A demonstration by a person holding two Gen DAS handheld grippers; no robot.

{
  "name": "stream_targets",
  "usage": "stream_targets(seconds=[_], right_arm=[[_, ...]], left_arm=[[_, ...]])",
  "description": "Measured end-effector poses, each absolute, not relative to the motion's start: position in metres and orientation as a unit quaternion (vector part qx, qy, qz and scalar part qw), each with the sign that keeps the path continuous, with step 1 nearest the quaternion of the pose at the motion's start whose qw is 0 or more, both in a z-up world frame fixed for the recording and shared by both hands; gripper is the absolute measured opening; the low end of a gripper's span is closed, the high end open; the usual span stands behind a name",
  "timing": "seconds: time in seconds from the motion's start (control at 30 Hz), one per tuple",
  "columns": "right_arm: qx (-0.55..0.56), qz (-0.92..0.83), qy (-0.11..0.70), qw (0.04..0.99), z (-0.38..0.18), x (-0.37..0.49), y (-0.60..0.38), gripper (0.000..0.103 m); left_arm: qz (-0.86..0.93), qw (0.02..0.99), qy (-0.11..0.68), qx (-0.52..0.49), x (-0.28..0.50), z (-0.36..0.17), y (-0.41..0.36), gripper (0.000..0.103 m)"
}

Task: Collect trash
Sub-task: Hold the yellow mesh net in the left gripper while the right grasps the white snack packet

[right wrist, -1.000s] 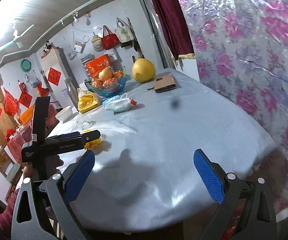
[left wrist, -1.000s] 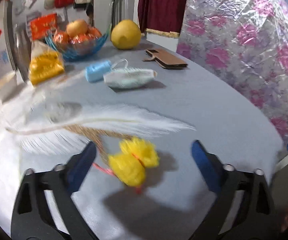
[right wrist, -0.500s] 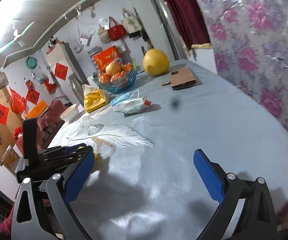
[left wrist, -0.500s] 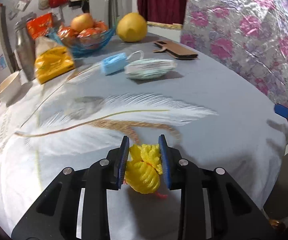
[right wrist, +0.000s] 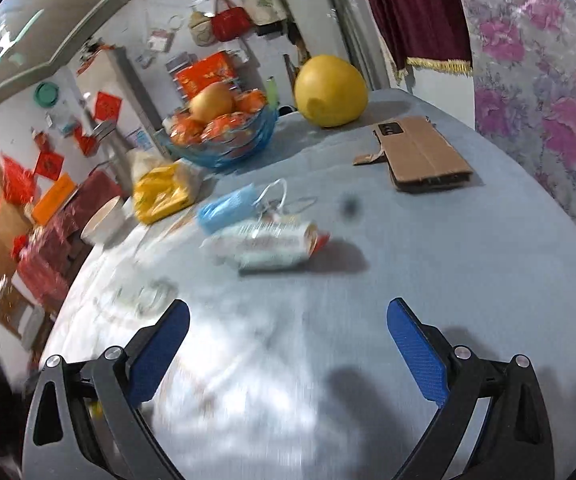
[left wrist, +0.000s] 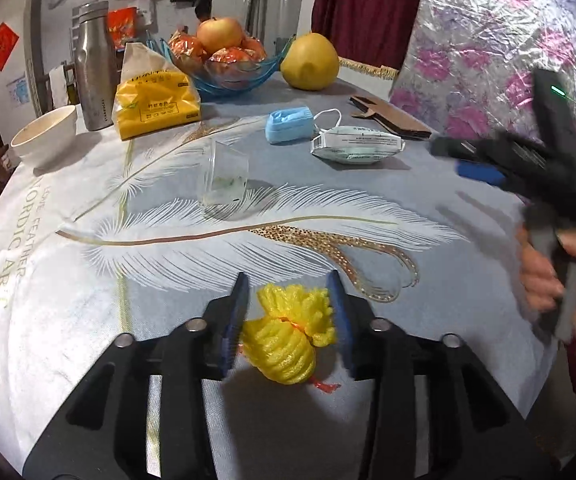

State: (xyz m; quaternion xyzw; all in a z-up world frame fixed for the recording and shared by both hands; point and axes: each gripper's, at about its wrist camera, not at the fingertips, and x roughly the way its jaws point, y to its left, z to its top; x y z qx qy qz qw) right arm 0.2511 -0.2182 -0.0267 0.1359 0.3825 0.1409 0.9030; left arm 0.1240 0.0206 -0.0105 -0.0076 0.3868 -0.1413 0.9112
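Note:
My left gripper (left wrist: 288, 312) is shut on a yellow foam fruit net (left wrist: 288, 338) and holds it just above the tablecloth near the front edge. My right gripper (right wrist: 288, 344) is open and empty above the cloth, short of a white mask packet (right wrist: 266, 246) and a blue face mask (right wrist: 228, 208). The same packet (left wrist: 358, 146) and mask (left wrist: 290, 126) show in the left wrist view, with a tipped clear plastic cup (left wrist: 226, 178) and the right gripper's body (left wrist: 528, 164) at the right.
A round table with a feather-print cloth (left wrist: 468, 280) holds a blue fruit bowl (left wrist: 228, 60), a yellow pomelo (left wrist: 309, 65), a brown phone case (right wrist: 420, 156), a yellow snack bag (left wrist: 154, 100), a steel bottle (left wrist: 92, 64) and a white bowl (left wrist: 44, 134). A flowered covering hangs at the right.
My left gripper closed on the yellow net and lifted it slightly. My right gripper moved forward over the table toward the mask packet, still open.

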Motion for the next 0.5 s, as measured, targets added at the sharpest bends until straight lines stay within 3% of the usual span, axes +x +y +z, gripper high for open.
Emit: stream_targets(seconds=[0.13,0.3,0.4,0.5], right_arm=[[0.157,0.125,0.386,0.9,-0.036,0.291,-0.217,0.086],[0.142,0.139,0.395,0.897,-0.041,0.314,-0.204,0.049],[0.128,0.18,0.419,0.881,-0.039,0.302,-0.19,0.041],[0.117,0.262,0.45,0.846,-0.036,0.268,-0.169,0.041]], left_arm=[[-0.124,0.92,0.372,-0.004,0.12,-0.007,0.021,0.066],[-0.117,0.922,0.368,0.005,0.119,-0.006,0.019,0.071],[-0.116,0.923,0.368,0.002,0.119,-0.006,0.021,0.074],[-0.117,0.922,0.37,-0.007,0.119,-0.006,0.024,0.075]])
